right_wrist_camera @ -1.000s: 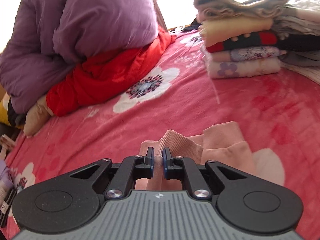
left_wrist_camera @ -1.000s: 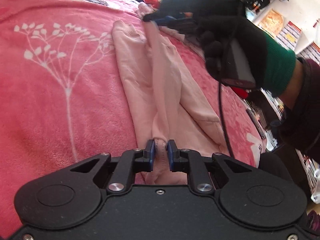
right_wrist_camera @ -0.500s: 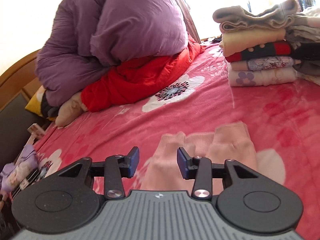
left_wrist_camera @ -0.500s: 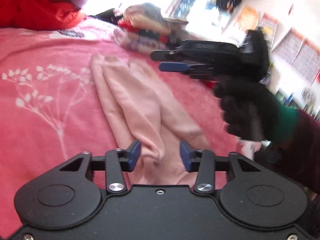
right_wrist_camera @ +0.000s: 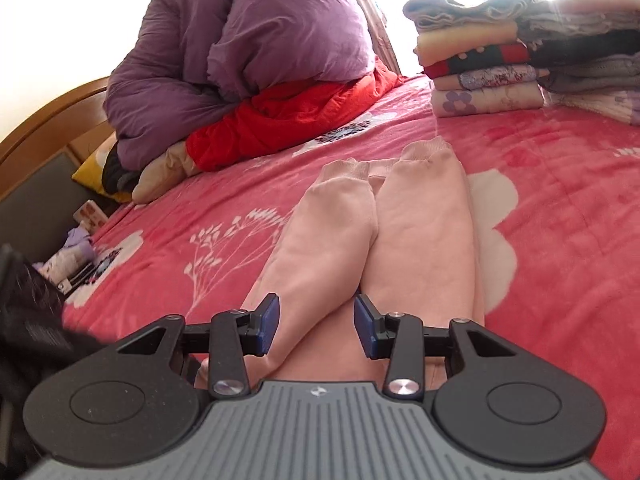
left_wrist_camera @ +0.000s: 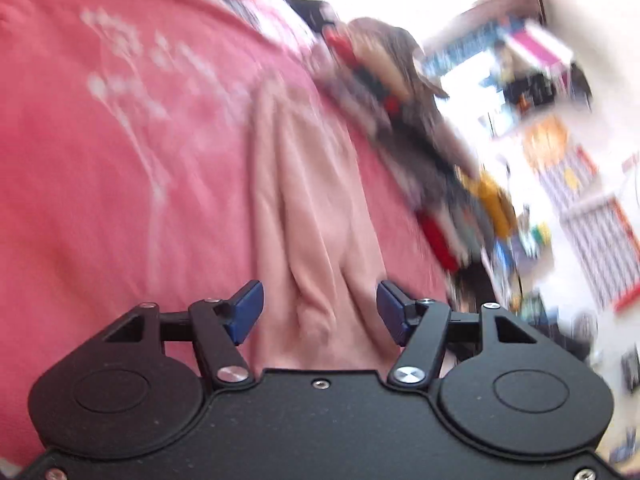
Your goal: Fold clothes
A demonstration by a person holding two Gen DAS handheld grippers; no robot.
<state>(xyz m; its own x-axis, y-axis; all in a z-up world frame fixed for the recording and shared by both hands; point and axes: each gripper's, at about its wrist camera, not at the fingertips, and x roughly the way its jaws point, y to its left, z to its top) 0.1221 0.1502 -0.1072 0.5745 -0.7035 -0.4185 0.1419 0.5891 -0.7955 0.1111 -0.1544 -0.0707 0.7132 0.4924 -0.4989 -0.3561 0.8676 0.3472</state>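
Pale pink trousers (right_wrist_camera: 384,232) lie folded lengthwise on the red flowered blanket (right_wrist_camera: 560,184), legs side by side and cuffs at the far end. My right gripper (right_wrist_camera: 317,322) hovers over their near end, open, the cloth below its blue pads untouched. In the blurred left wrist view the same pink trousers (left_wrist_camera: 312,216) stretch away from my left gripper (left_wrist_camera: 320,308), whose jaws are opening; a ridge of cloth lies between the pads, which do not press on it.
A stack of folded clothes (right_wrist_camera: 484,68) stands at the far right of the bed. A purple duvet (right_wrist_camera: 248,52) over a red quilt (right_wrist_camera: 296,116) is heaped at the back left, by the wooden headboard (right_wrist_camera: 52,120). Cluttered shelves (left_wrist_camera: 560,168) line the wall beyond the bed.
Both grippers let go of the pink trousers and opened. The right one drew back along the legs toward the near end. The left one rolled, and the other hand left its view.
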